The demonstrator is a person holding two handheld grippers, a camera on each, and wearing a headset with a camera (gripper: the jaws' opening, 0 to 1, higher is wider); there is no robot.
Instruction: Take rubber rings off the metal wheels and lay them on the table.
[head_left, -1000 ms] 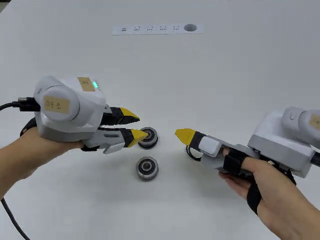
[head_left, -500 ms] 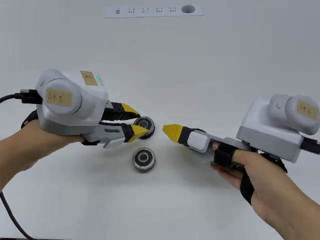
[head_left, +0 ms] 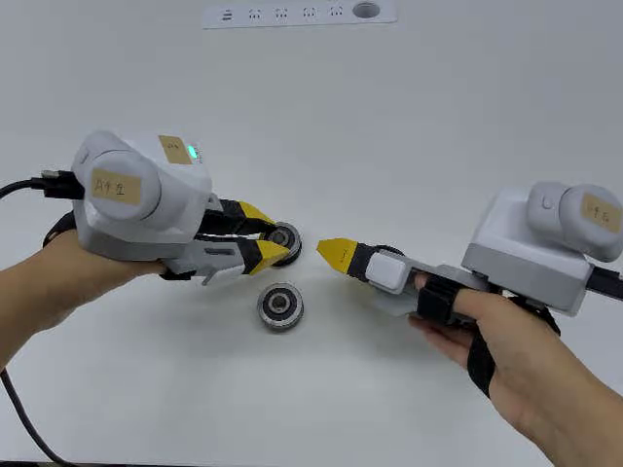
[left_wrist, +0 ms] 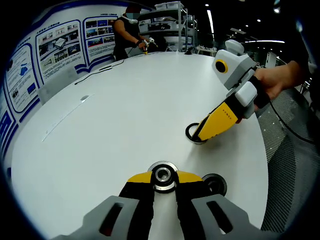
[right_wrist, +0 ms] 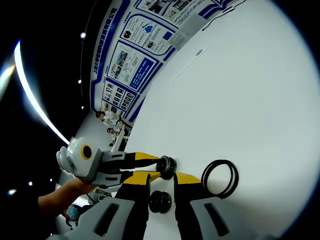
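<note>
Rubber ring, black and thin (right_wrist: 220,177), lies flat on the white table (head_left: 419,136), just beside the right gripper (head_left: 336,255); in the left gripper view it sits directly under that gripper's yellow tip, though whether the two touch cannot be told. The right gripper's jaws stand a little apart with nothing between them, and they point across the table toward the left gripper (head_left: 265,233). The left gripper's yellow-tipped jaws are clamped on a small round metal wheel (head_left: 286,238), one jaw on each side, with the wheel's hub facing out between the tips in the left gripper view. Whether this wheel carries a rubber ring cannot be told. A second metal wheel (head_left: 280,307), dark around its rim, rests on the table near the clamped one, on the side closer to the person and apart from both grippers. A black cable (head_left: 19,190) runs from the back of the left gripper off the left edge of the head view. At the far edge of the table lies a long white power strip (head_left: 300,14). Blue-and-white posters (left_wrist: 55,40) line the wall beyond the table.
</note>
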